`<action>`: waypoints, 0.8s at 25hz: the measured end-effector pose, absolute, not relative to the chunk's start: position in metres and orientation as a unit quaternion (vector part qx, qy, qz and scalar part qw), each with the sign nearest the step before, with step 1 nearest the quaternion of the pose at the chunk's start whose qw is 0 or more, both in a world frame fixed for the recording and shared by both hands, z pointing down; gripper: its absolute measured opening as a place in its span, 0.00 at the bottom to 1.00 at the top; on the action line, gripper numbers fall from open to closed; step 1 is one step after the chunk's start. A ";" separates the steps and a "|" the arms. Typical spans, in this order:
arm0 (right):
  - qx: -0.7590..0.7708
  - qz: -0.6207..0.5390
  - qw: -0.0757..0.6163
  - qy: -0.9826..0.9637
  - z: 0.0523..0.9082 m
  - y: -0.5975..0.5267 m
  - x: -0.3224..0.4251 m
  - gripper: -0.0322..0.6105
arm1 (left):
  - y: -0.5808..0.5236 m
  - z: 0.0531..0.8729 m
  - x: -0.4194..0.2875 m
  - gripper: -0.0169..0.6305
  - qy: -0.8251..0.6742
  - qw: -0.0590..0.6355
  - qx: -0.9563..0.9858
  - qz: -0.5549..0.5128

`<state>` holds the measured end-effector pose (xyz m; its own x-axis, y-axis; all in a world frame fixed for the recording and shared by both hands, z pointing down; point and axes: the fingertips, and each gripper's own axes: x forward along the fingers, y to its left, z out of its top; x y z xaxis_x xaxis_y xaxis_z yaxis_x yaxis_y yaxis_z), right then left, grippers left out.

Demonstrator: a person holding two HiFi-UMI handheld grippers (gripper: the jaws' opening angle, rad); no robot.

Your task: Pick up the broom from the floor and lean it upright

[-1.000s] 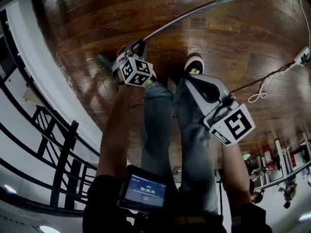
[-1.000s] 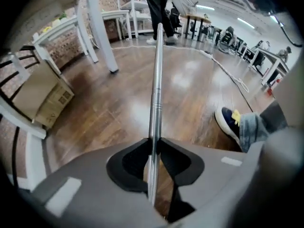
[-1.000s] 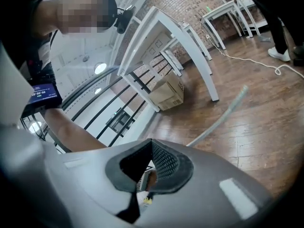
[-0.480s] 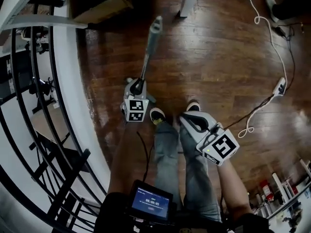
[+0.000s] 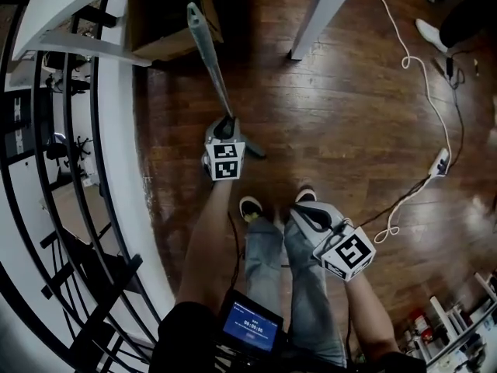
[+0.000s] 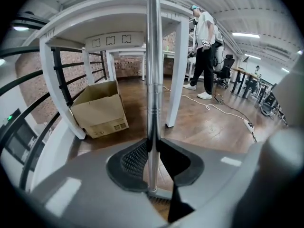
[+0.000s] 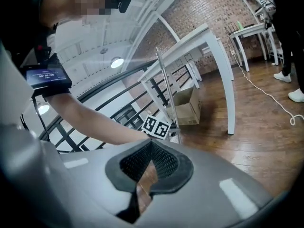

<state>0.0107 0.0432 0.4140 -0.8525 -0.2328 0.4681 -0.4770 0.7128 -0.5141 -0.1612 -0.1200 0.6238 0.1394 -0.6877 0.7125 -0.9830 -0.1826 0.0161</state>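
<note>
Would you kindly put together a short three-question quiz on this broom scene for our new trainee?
1. True or false: the right gripper holds the broom.
2. Which thing stands on the floor by the railing? A. a bucket B. a box C. a stool
3. Fill in: the left gripper is shut on the broom's ____.

Key: 1. False: it is empty. 2. B. 3. handle.
</note>
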 end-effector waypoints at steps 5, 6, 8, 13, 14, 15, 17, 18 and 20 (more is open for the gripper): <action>0.210 0.329 0.192 -0.900 0.422 0.030 0.023 0.05 | -0.178 0.623 -0.162 0.17 -0.596 0.261 0.702 0.290; 0.213 0.330 0.191 -0.899 0.424 0.028 0.024 0.05 | -0.187 0.625 -0.161 0.17 -0.591 0.263 0.703 0.296; 0.216 0.332 0.192 -0.898 0.427 0.025 0.026 0.05 | -0.199 0.629 -0.160 0.17 -0.585 0.271 0.703 0.299; 0.222 0.338 0.185 -0.896 0.429 0.021 0.025 0.05 | -0.215 0.634 -0.163 0.17 -0.594 0.282 0.693 0.295; 0.221 0.338 0.185 -0.896 0.429 0.022 0.023 0.05 | -0.216 0.634 -0.163 0.17 -0.592 0.282 0.694 0.296; 0.219 0.337 0.186 -0.896 0.430 0.023 0.022 0.05 | -0.218 0.634 -0.163 0.18 -0.592 0.278 0.695 0.299; 0.218 0.337 0.189 -0.896 0.431 0.024 0.020 0.05 | -0.221 0.634 -0.163 0.18 -0.592 0.268 0.697 0.305; 0.218 0.338 0.189 -0.896 0.431 0.025 0.020 0.05 | -0.221 0.633 -0.163 0.18 -0.591 0.265 0.697 0.307; 0.219 0.339 0.188 -0.895 0.431 0.026 0.020 0.05 | -0.220 0.633 -0.164 0.18 -0.589 0.256 0.698 0.317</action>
<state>0.0197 0.0263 0.4309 -0.8338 -0.2638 0.4849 -0.5189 0.6742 -0.5256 -0.1636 -0.2202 0.6329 0.1066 -0.6601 0.7436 -0.9843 -0.1758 -0.0150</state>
